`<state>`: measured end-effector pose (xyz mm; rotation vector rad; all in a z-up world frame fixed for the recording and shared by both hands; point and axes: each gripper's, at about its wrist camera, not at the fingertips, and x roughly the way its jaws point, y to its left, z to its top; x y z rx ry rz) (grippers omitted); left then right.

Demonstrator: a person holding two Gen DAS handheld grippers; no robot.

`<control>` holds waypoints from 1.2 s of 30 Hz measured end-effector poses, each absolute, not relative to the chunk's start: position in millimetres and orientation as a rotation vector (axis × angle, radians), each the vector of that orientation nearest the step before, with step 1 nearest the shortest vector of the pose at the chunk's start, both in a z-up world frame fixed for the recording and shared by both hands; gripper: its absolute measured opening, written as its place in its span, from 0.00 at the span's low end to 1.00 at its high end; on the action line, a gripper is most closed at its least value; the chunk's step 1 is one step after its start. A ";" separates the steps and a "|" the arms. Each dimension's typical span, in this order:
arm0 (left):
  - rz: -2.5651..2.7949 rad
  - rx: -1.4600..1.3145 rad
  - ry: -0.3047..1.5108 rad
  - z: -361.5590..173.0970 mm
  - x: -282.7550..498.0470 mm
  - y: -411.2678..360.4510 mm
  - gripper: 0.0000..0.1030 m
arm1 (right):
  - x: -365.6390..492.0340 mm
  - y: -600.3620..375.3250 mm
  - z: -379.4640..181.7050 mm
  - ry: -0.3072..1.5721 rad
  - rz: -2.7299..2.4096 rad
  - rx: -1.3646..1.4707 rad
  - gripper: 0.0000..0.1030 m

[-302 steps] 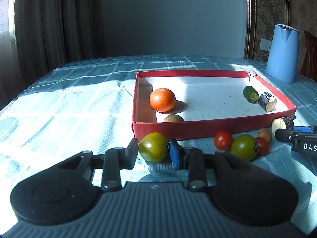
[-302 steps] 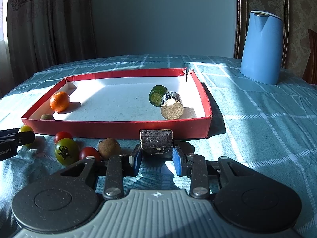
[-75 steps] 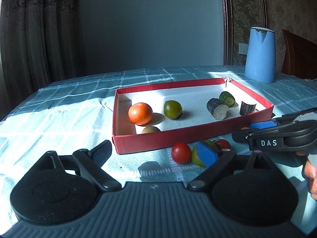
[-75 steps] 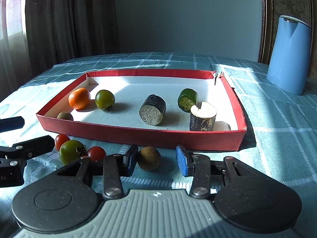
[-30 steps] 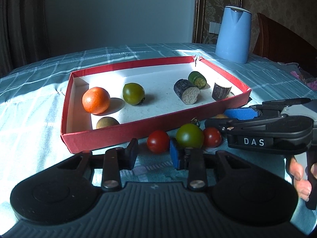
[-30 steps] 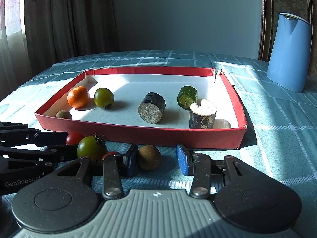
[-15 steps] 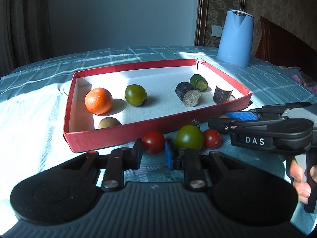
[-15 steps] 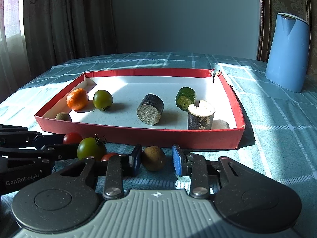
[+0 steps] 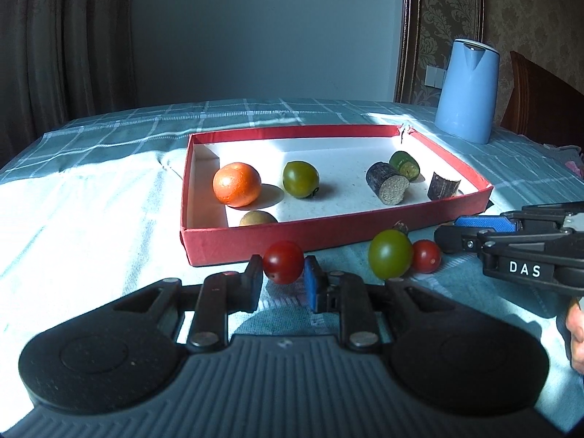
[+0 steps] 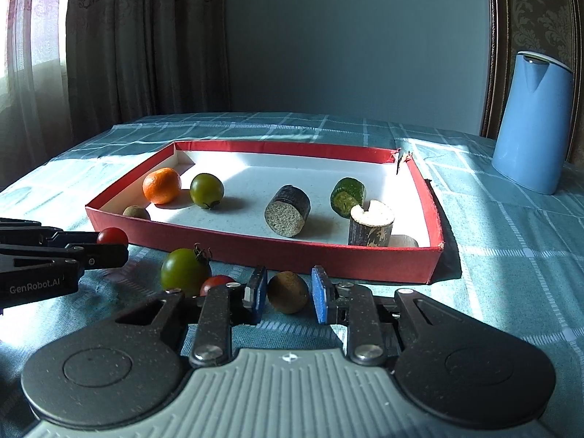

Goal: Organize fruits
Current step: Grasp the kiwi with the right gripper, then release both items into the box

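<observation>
Nearest, the left gripper [image 9: 283, 279] is clamped on a red cherry tomato [image 9: 283, 261], while the right gripper [image 10: 287, 292] pinches a small brown fruit [image 10: 287, 292] — both low over the checked cloth [image 9: 91, 197]. Between them, at the right gripper's ten o'clock, sit a green tomato [image 10: 184, 268] and another red tomato [image 10: 217, 280]. Farther off at twelve o'clock, the red tray [image 10: 328, 255] holds an orange [image 10: 161, 185], a green tomato, cut pieces — beyond at two o'clock stands a blue jug [image 10: 533, 124].

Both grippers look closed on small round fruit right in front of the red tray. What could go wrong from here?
1. The left gripper pinches a red cherry tomato, which may burst or squirt out.
2. The right gripper holds a small brown fruit low against the red tray's front wall; a shallow lift could catch the rim.
3. The loose green tomato between the grippers could get knocked and roll.
</observation>
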<state>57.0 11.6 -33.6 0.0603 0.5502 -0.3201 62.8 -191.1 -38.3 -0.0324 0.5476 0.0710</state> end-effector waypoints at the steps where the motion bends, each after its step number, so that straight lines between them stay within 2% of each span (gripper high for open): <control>1: -0.323 0.058 0.549 -33.6 56.6 11.8 0.21 | 62.0 -192.9 -38.8 0.555 0.075 -0.024 0.26; 2: -0.323 0.055 0.547 -33.5 56.5 12.6 0.21 | 61.6 -194.5 -39.2 0.560 0.073 -0.017 0.26; 4: -0.330 0.038 0.549 -33.6 56.6 15.0 0.21 | 62.1 -197.8 -40.8 0.579 0.072 -0.003 0.39; 6: -0.328 0.024 0.554 -33.9 57.8 16.9 0.21 | 63.5 -199.9 -42.6 0.595 0.067 0.007 0.46; 8: -0.336 0.016 0.557 -33.9 58.2 17.8 0.21 | 64.7 -200.0 -43.0 0.597 0.069 0.010 0.46; 12: -0.333 0.014 0.552 -33.4 57.3 18.0 0.21 | 67.5 -186.6 -44.3 0.604 0.059 -0.069 0.46; 15: -0.338 0.013 0.553 -33.5 57.4 17.9 0.21 | 68.6 -180.1 -44.4 0.599 0.059 -0.101 0.31; 21: -0.309 0.058 0.576 -35.4 60.6 10.2 0.21 | 72.2 -177.3 -44.7 0.602 0.073 -0.110 0.25; 36: -0.236 0.128 0.542 -33.0 56.0 2.4 0.21 | 51.6 -180.3 -21.1 0.451 0.030 -0.092 0.25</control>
